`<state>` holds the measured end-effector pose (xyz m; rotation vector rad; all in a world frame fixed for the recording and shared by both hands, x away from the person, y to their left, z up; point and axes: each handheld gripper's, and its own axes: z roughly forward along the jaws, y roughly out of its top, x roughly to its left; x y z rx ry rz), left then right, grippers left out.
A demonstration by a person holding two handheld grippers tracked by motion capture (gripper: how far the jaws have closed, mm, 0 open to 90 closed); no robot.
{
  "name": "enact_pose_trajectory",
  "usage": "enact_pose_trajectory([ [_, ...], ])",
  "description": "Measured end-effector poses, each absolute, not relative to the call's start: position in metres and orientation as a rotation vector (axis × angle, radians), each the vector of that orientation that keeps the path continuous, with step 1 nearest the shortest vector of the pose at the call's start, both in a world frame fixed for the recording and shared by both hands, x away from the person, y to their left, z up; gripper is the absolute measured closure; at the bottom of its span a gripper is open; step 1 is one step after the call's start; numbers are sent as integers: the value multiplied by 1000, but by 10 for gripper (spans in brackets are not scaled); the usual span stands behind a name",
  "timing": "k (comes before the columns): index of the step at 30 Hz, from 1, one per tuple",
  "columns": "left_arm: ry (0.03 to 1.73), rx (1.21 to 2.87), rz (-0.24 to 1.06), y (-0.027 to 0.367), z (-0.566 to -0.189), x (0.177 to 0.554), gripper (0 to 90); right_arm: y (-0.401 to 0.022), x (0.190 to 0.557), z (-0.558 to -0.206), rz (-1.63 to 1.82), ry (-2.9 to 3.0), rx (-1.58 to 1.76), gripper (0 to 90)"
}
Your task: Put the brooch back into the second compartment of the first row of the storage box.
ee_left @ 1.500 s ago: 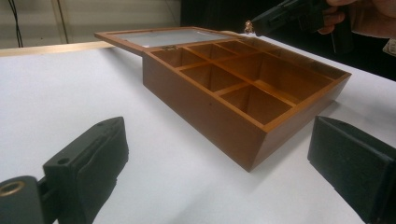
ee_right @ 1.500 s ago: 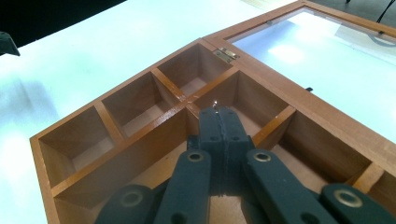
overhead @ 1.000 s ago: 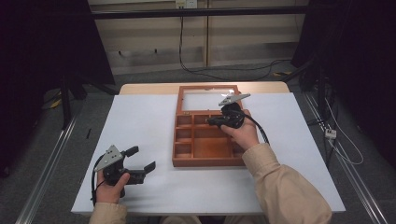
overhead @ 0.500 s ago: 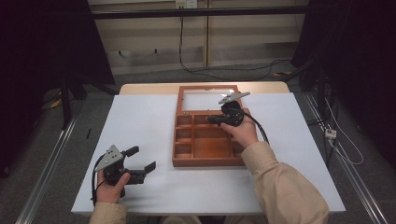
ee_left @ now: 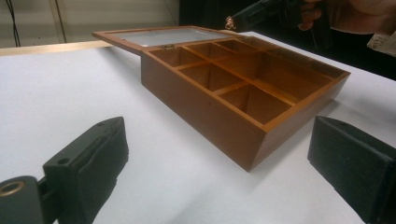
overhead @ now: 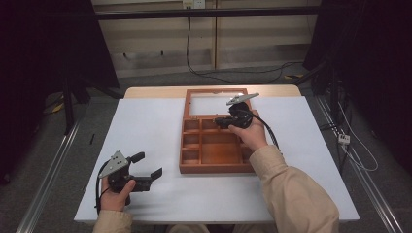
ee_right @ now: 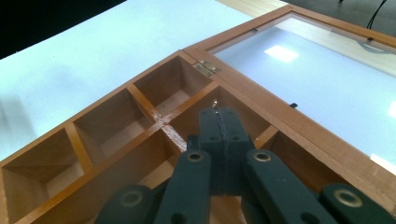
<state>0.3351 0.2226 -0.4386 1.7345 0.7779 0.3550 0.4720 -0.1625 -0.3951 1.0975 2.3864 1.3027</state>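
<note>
Right gripper [overhead: 219,121] hovers with jaws pressed together, pinching a tiny shiny bit too small to identify, over the upper compartments of the wooden box [overhead: 214,150] at frame centre. Left gripper [overhead: 148,167], jaws wide apart and empty, rests lower left on the white table [overhead: 145,126].

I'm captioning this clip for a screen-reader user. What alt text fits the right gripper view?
The right gripper, its black jaws shut with a tiny glinting thing at the tips, hangs over an open wooden box of empty compartments. The box's glass-paned lid lies folded back on the white table.
</note>
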Motion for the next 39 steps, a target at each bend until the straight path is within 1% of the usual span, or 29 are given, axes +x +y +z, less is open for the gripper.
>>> enact_pose_trajectory([
  [12, 776, 1738, 350, 222, -439, 336, 48, -163, 479, -402, 1313, 2378, 1123, 900],
  [25, 776, 1738, 351, 222, -439, 336, 48, -154, 484, -402, 1281, 2398, 1100, 900],
  [39, 775, 1741, 350, 222, -439, 336, 48, -149, 487, -411, 1248, 2425, 1104, 900],
])
